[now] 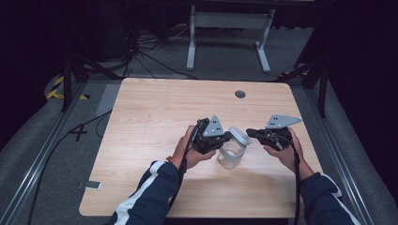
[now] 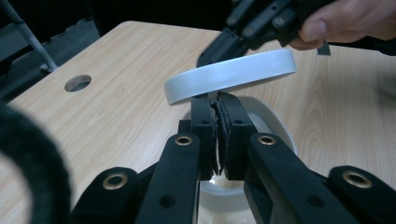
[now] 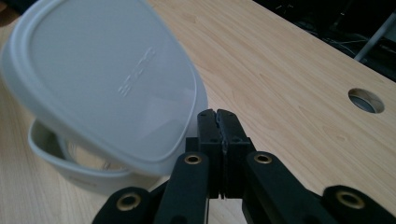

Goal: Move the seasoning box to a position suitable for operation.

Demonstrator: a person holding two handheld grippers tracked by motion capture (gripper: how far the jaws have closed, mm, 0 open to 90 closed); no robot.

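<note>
A clear plastic container [image 1: 231,157] stands on the wooden table [image 1: 155,117], toward its front right. Its white lid [image 1: 240,136] is tilted up off the rim. In the left gripper view the lid [image 2: 233,74] hangs slanted above the container's white rim [image 2: 275,128]. My left gripper [image 2: 217,105] is shut, its tips reaching over the container's mouth and under the lid's near edge. From the right, my right gripper [image 3: 218,115] is shut with its tips against the rim of the lid [image 3: 107,88]. Nothing shows between either pair of pads. The container [image 3: 70,163] sits below the lid.
A round cable hole [image 1: 240,94] lies in the table near its far edge. Both forearms in dark sleeves with white stripes come in from the front edge. Beyond the table are a grey desk frame [image 1: 230,28] and loose cables on the floor.
</note>
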